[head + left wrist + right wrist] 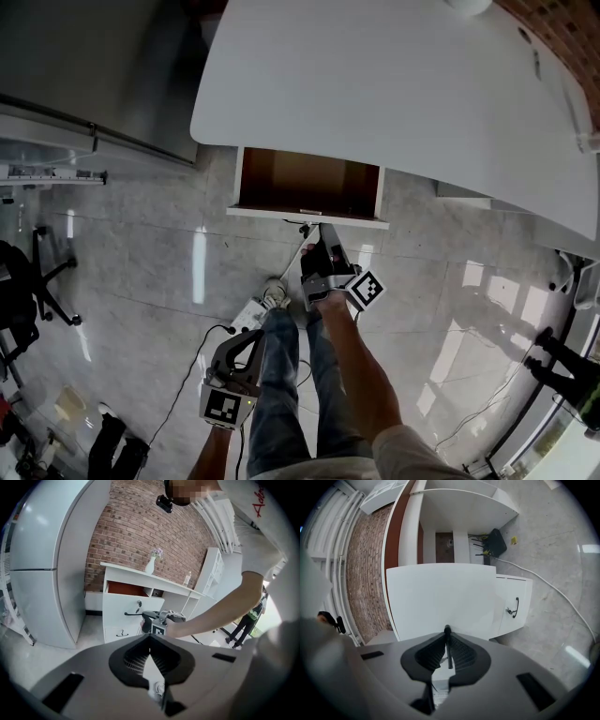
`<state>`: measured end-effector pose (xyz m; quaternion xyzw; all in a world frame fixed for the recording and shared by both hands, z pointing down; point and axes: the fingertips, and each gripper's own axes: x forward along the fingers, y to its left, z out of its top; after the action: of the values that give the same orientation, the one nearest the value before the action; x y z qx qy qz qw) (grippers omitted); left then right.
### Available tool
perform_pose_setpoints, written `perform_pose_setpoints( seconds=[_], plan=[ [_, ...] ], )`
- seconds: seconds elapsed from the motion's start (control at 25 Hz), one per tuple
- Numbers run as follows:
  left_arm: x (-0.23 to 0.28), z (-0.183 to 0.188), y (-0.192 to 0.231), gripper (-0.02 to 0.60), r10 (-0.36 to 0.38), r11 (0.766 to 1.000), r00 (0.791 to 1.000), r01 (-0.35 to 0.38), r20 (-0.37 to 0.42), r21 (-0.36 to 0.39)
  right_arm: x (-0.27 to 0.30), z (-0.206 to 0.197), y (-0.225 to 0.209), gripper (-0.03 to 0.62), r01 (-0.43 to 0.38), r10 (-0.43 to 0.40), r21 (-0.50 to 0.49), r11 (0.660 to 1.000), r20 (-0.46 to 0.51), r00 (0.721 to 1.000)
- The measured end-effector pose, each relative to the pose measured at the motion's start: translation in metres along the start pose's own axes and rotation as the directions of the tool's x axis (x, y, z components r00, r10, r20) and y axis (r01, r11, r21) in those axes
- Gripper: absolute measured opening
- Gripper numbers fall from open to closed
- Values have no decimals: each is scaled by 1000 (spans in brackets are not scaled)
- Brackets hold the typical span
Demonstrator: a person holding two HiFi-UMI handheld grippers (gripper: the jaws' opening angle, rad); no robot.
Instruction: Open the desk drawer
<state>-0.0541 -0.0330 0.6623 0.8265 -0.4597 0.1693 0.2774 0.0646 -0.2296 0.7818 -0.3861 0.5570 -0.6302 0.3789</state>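
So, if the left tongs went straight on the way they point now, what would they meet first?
Probably the right tongs, shut on the handle of the open drawer. In the left gripper view they sit just beyond the tips of the left tongs. Depth is unclear, so the line might pass below them.

Only red lettering (pixel 259 507) beginning "Ad" on the person's white shirt (pixel 246 541) can be read.

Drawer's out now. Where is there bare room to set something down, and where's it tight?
Bare: nearly the whole white desktop, the brown floor of the open drawer, and the tiles between drawer and fridge. Tight: the drawer front, where the right claw grips the handle, with the person's legs behind.
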Motion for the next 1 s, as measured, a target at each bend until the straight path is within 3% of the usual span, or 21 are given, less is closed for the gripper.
perform_pose_setpoints(
  seconds=[0.4, 0.56, 1.0],
  plan=[
    [1, -4, -3, 12, -3, 1000, 1000, 3, -2, -8, -63, -25, -46, 43, 129, -129, 41, 991, 5, 992],
    [0, -11, 0, 12, 1, 1000, 1000, -1, -11, -15, -76, -41, -56, 43, 127, -126, 39, 991, -25, 992],
    [0, -8, 0, 12, -9, 1000, 1000, 9, -9, -3, -74, -40, -58, 44, 129, -128, 45, 991, -23, 992]
  ],
)
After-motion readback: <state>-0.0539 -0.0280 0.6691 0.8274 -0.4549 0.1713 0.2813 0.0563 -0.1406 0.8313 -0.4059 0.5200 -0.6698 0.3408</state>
